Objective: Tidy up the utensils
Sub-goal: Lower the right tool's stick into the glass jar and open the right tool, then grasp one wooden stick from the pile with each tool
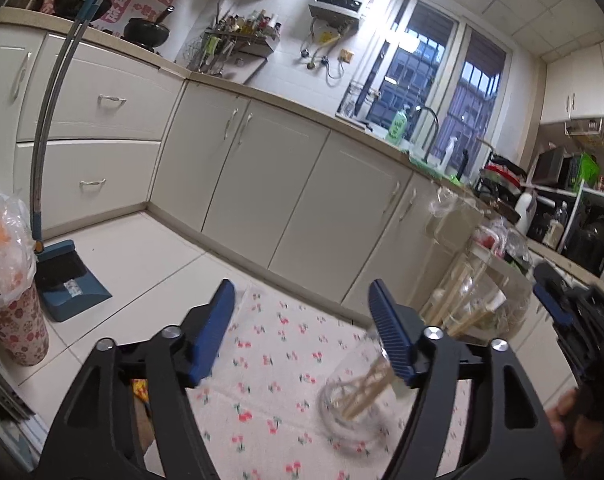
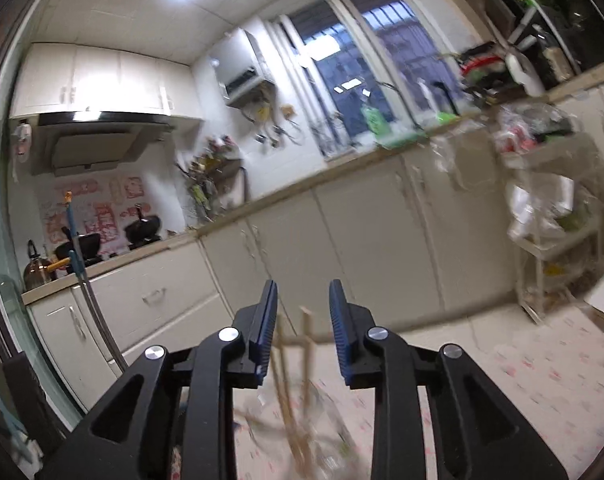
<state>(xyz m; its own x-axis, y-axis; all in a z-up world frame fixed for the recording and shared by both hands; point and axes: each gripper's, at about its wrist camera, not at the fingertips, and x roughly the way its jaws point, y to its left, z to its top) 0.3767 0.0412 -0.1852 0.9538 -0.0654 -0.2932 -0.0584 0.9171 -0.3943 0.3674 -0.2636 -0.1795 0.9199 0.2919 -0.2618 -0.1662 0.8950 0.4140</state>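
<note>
in the left wrist view the left gripper (image 1: 302, 320) hangs over the bench (image 1: 270, 364), which is covered by a cherry-print cloth; its blue fingers (image 1: 218, 328) are spread wide with nothing between them. just beyond and under the right-hand finger stands a clear glass jar (image 1: 354, 412), and the chopsticks (image 1: 366, 392) sit inside it, leaning up toward that finger. whether the finger touches the sticks or the rim cannot be told; that part is blurred.

in the right wrist view the right gripper (image 2: 304, 320) has its fingers (image 2: 266, 320) at a narrow gap, with the tops of the chopsticks (image 2: 298, 376) rising into the space between them. the pads do not appear to press on the wood, though blur makes this uncertain. the jar below is only a smear.

farther off, a broom and dustpan (image 1: 62, 276) lean at the cabinets (image 1: 262, 184), and a window (image 1: 442, 92) lies beyond the counter.

the risk from here, as i judge it, is the jar tipping: it looks light and tall, and a sideways nudge from the wide left finger, or the right fingers closing off-centre and levering the sticks, could topple it and scatter the chopsticks across the cloth. closing on only some of the sticks could also drop the rest.
</note>
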